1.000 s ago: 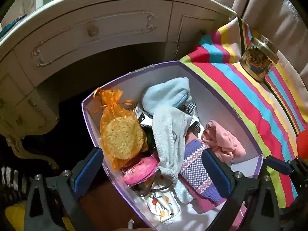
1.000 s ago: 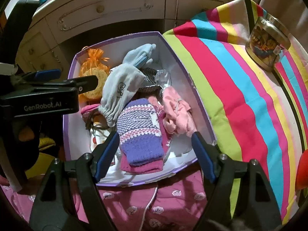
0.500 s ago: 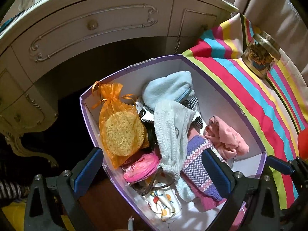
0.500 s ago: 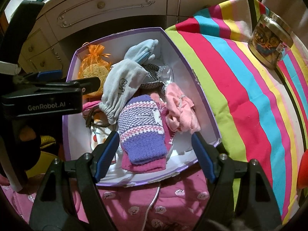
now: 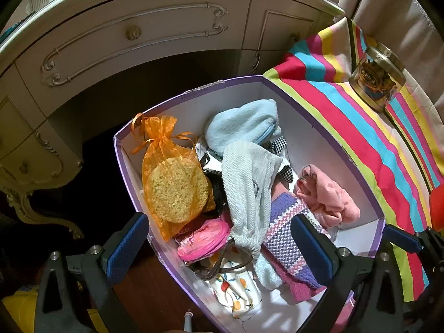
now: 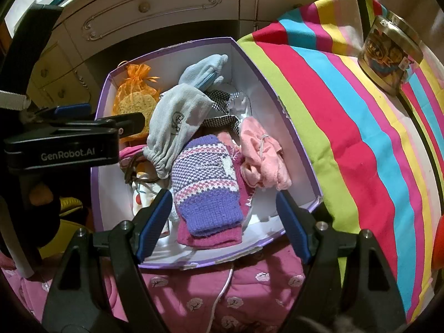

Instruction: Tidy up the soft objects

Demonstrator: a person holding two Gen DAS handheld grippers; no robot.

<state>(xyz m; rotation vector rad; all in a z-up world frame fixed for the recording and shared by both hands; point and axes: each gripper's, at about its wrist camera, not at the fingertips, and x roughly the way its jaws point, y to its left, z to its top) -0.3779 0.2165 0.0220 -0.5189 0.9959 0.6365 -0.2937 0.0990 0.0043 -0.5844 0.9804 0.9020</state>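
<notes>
A purple-edged white box (image 5: 319, 127) (image 6: 294, 138) holds soft things. An orange mesh bag with a sponge (image 5: 172, 177) (image 6: 136, 94) leans at its left. A pale blue mitten (image 5: 241, 125) (image 6: 205, 69) lies at the back, a grey drawstring pouch (image 5: 249, 186) (image 6: 174, 119) in the middle. A purple knitted hat (image 5: 285, 238) (image 6: 208, 186) and a pink cloth (image 5: 324, 194) (image 6: 260, 152) sit to the right. My left gripper (image 5: 219, 247) hovers open above the box's near left side. My right gripper (image 6: 222, 222) hangs open over the hat, touching nothing.
A striped cloth (image 5: 374, 144) (image 6: 360, 127) covers the surface to the right, with a glass jar (image 5: 377, 77) (image 6: 391, 47) on it. A cream dresser (image 5: 138, 36) stands behind the box. A pink quilted fabric (image 6: 222, 291) with a white cable lies in front.
The left wrist view has shifted slightly, so the box sits a little lower and more to the right. Nothing in the box has moved, and both grippers stay open.
</notes>
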